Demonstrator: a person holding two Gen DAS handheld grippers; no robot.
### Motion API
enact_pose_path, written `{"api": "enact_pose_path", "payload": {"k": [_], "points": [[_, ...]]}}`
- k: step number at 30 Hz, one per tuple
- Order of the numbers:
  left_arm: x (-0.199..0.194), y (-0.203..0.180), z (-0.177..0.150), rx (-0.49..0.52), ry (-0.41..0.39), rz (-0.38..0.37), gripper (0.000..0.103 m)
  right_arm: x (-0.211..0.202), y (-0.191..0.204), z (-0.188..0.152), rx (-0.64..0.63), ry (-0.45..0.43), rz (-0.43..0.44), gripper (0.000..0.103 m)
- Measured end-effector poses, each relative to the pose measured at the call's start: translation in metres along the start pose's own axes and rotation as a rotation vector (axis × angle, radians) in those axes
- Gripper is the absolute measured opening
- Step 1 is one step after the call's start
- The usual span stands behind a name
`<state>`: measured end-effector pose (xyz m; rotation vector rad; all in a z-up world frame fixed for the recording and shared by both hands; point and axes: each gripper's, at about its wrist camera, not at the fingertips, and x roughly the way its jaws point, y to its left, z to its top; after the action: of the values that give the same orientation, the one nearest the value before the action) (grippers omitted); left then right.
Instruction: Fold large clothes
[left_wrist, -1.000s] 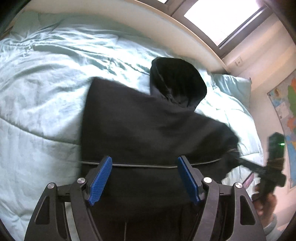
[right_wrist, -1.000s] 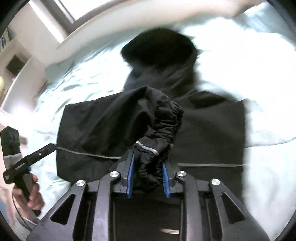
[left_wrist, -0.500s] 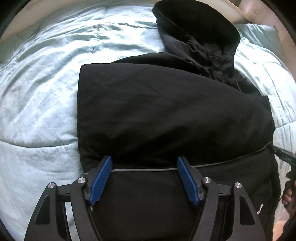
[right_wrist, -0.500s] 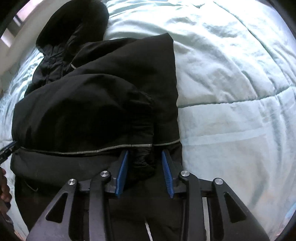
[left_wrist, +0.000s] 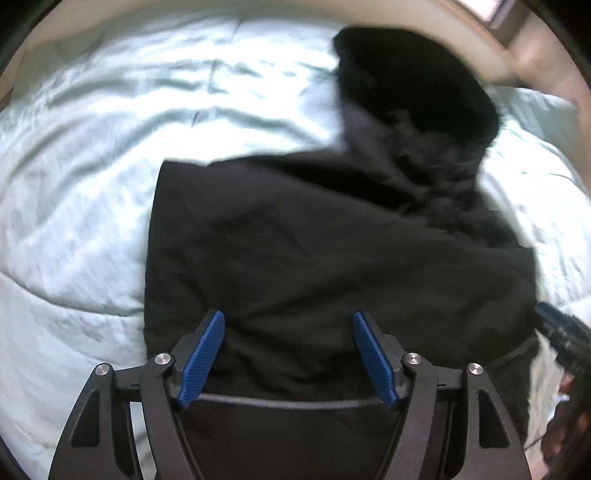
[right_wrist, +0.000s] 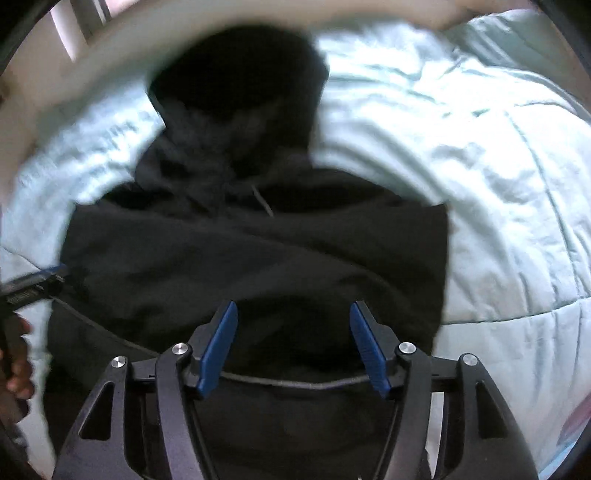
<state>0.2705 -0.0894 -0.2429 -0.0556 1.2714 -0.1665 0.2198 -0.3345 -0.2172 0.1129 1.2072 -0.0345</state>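
Note:
A black hooded jacket (left_wrist: 314, 240) lies on the pale blue bed, its hood (left_wrist: 413, 85) toward the headboard and both sleeves folded in over the body. It also shows in the right wrist view (right_wrist: 258, 251) with its hood (right_wrist: 236, 81) at the top. My left gripper (left_wrist: 288, 354) is open and empty above the jacket's lower part, near a thin grey piping line. My right gripper (right_wrist: 293, 345) is open and empty above the same lower part. Both views are blurred.
The pale blue quilt (left_wrist: 92, 177) surrounds the jacket on both sides (right_wrist: 498, 184). A beige headboard (right_wrist: 110, 74) runs along the far edge. The other gripper and the hand that holds it show at the frame edges (left_wrist: 565, 339) (right_wrist: 26, 291).
My right gripper has let go of the sleeve cuff, which now lies on the jacket, and has opened wide. Both grippers have drawn back a little from the jacket.

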Motion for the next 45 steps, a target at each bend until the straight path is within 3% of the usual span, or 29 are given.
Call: {"api": "enact_pose_path", "payload": {"k": [2, 6, 9, 15, 19, 21, 24, 26, 27, 28, 31, 37, 45], "points": [[0.011, 0.003, 0.001, -0.007, 0.009, 0.018, 0.073, 0.042, -0.006, -0.005, 0.038, 0.105, -0.008, 0.066], [0.012, -0.004, 0.005, 0.018, 0.020, 0.048, 0.074, 0.048, -0.010, -0.007, 0.053, 0.097, 0.032, 0.065], [0.000, -0.011, 0.005, 0.038, 0.008, 0.048, 0.074, 0.030, -0.018, -0.007, 0.047, 0.091, 0.052, 0.064], [-0.059, -0.003, -0.017, 0.029, -0.083, 0.012, 0.074, -0.044, -0.029, -0.034, 0.014, -0.008, 0.097, 0.065], [-0.069, 0.015, -0.035, -0.013, -0.101, 0.036, 0.074, -0.045, -0.031, -0.051, -0.015, 0.020, 0.083, 0.065], [-0.057, 0.029, -0.044, -0.047, -0.052, 0.033, 0.074, -0.029, -0.024, -0.053, -0.029, 0.058, 0.035, 0.065], [-0.012, 0.055, -0.055, -0.134, 0.094, -0.033, 0.076, 0.001, -0.026, -0.066, -0.018, 0.127, -0.004, 0.066], [0.003, 0.082, -0.059, -0.288, 0.127, -0.167, 0.077, 0.008, -0.029, -0.072, -0.010, 0.151, -0.007, 0.067], [0.000, 0.089, -0.059, -0.327, 0.114, -0.193, 0.075, 0.007, -0.031, -0.072, -0.004, 0.155, 0.001, 0.067], [-0.008, 0.093, -0.059, -0.335, 0.078, -0.189, 0.075, 0.002, -0.033, -0.071, -0.005, 0.157, 0.011, 0.067], [-0.039, 0.089, -0.055, -0.252, -0.019, -0.050, 0.074, -0.015, -0.042, -0.066, -0.003, 0.141, 0.024, 0.067], [-0.088, 0.072, -0.015, -0.091, -0.154, -0.011, 0.074, -0.067, -0.061, -0.031, 0.018, 0.025, 0.070, 0.067], [-0.079, 0.000, 0.111, 0.088, -0.285, -0.074, 0.074, -0.075, -0.057, 0.086, 0.045, -0.132, 0.140, 0.067]]}}
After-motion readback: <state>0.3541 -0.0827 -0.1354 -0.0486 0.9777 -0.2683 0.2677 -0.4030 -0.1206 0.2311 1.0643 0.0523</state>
